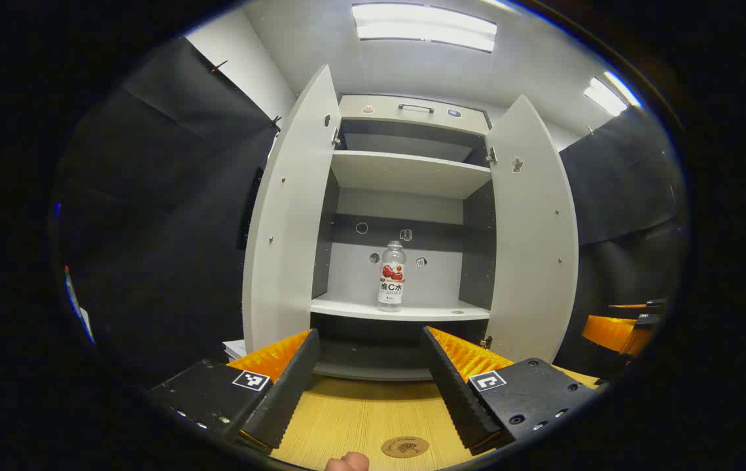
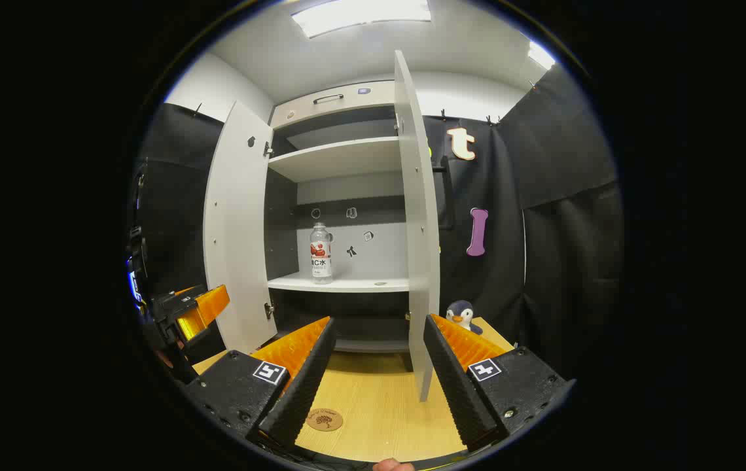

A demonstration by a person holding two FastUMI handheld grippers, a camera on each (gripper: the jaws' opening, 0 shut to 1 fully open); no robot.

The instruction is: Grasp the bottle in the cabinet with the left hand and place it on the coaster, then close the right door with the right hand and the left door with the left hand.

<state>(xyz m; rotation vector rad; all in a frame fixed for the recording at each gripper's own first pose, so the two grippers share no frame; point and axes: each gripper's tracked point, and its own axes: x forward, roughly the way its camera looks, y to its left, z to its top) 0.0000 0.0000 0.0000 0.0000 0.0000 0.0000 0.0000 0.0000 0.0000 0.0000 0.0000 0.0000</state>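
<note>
Fingers of both grippers spread apart above the wooden table (image 1: pixel 360 412); coaster (image 1: pixel 405 447) lies there, black cloth walls around.

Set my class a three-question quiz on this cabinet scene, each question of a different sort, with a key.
1. True or false: the bottle lies on its side on the top shelf.
2. Multiple choice: the coaster rests on A) the wooden table, B) the cabinet's middle shelf, C) the bottle's cap.
3. Fill in: both cabinet doors, left door and right door, are ____.

Key
1. False: it stands upright on the middle shelf.
2. A
3. open; the left gripper and right gripper are open too, holding nothing.
</note>
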